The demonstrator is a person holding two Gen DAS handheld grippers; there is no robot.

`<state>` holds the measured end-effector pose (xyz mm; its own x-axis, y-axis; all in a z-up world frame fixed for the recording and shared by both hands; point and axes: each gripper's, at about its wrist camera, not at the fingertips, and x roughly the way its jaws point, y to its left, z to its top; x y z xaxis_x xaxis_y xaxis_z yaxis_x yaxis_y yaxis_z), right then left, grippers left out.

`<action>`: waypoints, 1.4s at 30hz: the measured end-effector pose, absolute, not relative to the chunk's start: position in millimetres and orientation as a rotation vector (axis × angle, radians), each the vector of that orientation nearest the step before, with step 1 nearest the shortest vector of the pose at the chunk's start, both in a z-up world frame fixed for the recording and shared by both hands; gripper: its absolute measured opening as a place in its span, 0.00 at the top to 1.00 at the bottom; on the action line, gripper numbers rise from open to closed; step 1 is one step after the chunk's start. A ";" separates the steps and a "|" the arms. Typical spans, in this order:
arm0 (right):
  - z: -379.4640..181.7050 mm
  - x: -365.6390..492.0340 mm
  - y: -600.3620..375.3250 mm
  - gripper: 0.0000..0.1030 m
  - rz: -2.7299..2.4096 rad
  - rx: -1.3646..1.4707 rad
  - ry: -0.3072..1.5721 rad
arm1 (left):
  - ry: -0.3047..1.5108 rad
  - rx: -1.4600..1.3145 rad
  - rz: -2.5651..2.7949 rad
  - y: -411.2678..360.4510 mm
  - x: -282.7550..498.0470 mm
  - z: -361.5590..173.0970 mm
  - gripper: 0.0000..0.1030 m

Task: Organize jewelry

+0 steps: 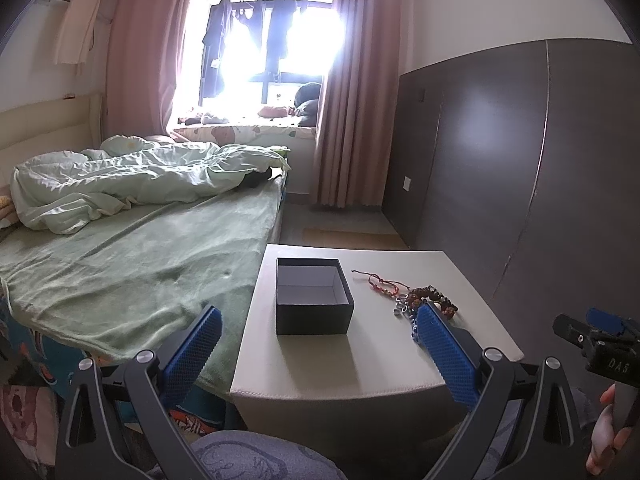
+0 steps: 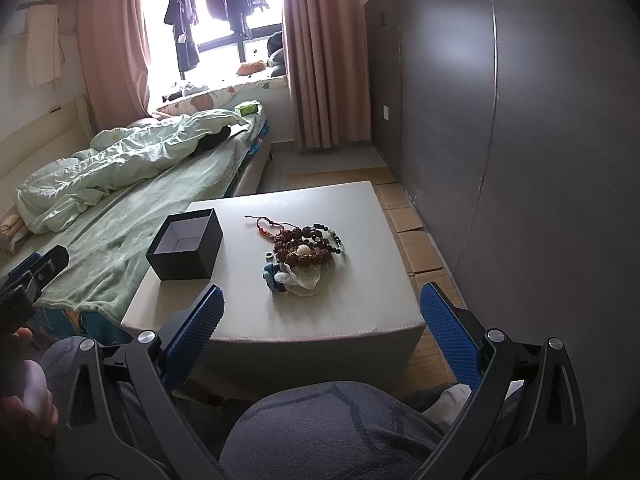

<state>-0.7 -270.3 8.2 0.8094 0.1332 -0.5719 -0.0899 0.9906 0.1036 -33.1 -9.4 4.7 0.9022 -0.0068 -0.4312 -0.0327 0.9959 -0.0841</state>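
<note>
The black box (image 2: 185,245) sits open and empty on the left of the small table (image 2: 360,312). Right of it, the beads (image 2: 306,250) lie tangled. Both the left gripper (image 1: 316,356) and the right gripper (image 2: 320,340) hang wide open, holding nothing. Grabbing one string might drag the whole pile off.

Right gripper (image 2: 320,320) wide open, empty, near table (image 2: 360,320) edge. Black box (image 2: 186,246) open, empty. Bead pile (image 2: 304,250) right of box, apart.

One open square black cardboard box (image 2: 185,245) sits on the one pale square bench (image 2: 360,216). Beside it lies one tangled heap of beaded bracelets (image 2: 306,248); their number cannot be told. One red cord bracelet (image 1: 382,282) trails out.
</note>
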 end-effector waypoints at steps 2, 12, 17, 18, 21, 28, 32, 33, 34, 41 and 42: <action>8.9 -2.4 -271.2 0.05 0.119 0.074 0.615 | 0.444 -0.087 0.015 -9.1 -36.6 5.4 0.08; 8.2 -10.5 -270.0 0.05 0.114 0.068 0.606 | 0.439 -0.099 0.019 -3.3 -47.3 7.8 0.08; 8.3 -11.5 -269.8 0.05 0.112 0.066 0.605 | 0.437 -0.096 0.018 -3.2 -48.5 9.4 0.08; 8.3 -11.1 -270.0 0.05 0.113 0.068 0.606 | 0.437 -0.097 0.018 -3.0 -48.6 9.7 0.08; 8.5 -12.7 -270.1 0.05 0.111 0.068 0.605 | 0.437 -0.096 0.015 -3.2 -48.8 8.8 0.08; 10.0 -13.4 -276.9 0.05 0.113 0.081 0.612 | 0.489 -0.087 0.008 -2.6 -35.6 6.3 0.08; 15.0 -6.3 -284.3 0.05 0.118 0.089 0.629 | 0.495 -0.082 -0.035 -6.2 -31.1 13.5 0.08; 16.8 -3.2 -287.0 0.05 0.120 0.098 0.634 | 0.497 -0.078 -0.043 -6.6 -29.5 15.1 0.08; 18.5 -1.1 -288.3 0.05 0.121 0.103 0.638 | 0.502 -0.066 -0.049 -9.7 -27.0 18.3 0.08; 31.8 33.7 -312.0 0.05 0.151 0.228 0.696 | 0.585 -0.073 -0.144 -30.2 7.6 27.3 0.10; 30.9 42.0 -316.7 0.05 0.153 0.253 0.713 | 0.602 -0.078 -0.151 -32.9 13.6 26.2 0.11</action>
<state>42.0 -316.7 30.9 0.7468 0.2243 -0.6260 -0.0525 0.9583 0.2808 13.6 -32.9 26.2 0.8136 -0.1638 -0.5579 0.1183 0.9861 -0.1169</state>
